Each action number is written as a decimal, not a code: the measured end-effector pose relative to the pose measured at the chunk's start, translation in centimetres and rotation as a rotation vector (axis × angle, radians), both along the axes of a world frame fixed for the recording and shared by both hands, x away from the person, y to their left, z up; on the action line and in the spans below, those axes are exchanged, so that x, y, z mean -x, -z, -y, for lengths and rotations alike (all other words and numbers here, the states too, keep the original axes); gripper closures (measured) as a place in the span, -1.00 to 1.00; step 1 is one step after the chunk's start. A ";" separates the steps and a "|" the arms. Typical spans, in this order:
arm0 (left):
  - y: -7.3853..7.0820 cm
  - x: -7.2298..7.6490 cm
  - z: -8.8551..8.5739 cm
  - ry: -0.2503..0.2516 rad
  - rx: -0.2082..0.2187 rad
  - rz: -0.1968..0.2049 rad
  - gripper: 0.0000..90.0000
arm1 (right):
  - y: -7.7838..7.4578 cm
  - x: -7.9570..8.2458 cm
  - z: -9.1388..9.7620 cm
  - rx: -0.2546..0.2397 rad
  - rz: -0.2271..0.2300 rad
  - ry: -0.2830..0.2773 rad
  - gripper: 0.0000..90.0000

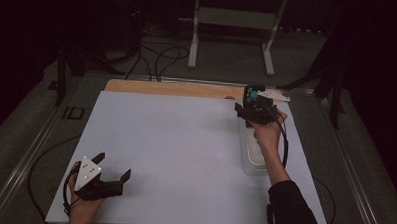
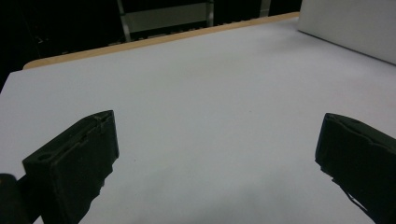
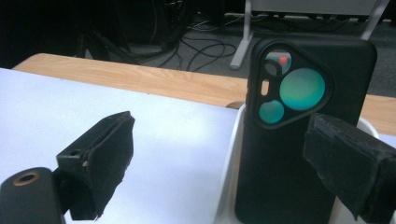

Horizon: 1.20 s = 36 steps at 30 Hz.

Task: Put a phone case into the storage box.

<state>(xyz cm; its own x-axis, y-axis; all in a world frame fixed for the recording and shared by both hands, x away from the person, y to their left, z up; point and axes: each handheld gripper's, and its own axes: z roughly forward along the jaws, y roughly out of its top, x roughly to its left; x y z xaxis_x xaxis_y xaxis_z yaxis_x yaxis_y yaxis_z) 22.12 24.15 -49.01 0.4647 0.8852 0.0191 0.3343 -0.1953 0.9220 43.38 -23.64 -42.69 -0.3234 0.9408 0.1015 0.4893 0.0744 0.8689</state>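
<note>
A black-cased phone with teal camera lenses stands upright in a pale, translucent container at the white board's right side. In the high view the phone rises at the container's far end. My right gripper is open just in front of the phone, its right jaw overlapping the phone's lower edge, and nothing is clamped. A hand holds that right gripper over the container. My left gripper rests open near the board's front left corner, and the left gripper has only bare board between its jaws.
The white board covers most of a wooden table. Beyond the far edge, cables lie on the floor beside a white metal stand. The container's pale side shows at the upper right of the left gripper view.
</note>
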 end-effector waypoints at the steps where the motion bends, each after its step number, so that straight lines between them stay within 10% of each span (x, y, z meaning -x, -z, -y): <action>1: 0.0 0.0 0.0 0.000 0.000 0.000 -1.00 | 0.0 0.3 0.0 -0.006 0.001 -0.004 -0.81; 23: -0.1 0.0 0.0 0.001 0.001 0.000 -1.00 | 0.3 7.0 0.5 -0.089 0.033 -0.076 -0.81; 36: -0.3 -0.1 -0.4 -0.012 0.019 0.007 -1.00 | 0.2 10.8 0.6 -0.034 0.076 -0.121 -0.81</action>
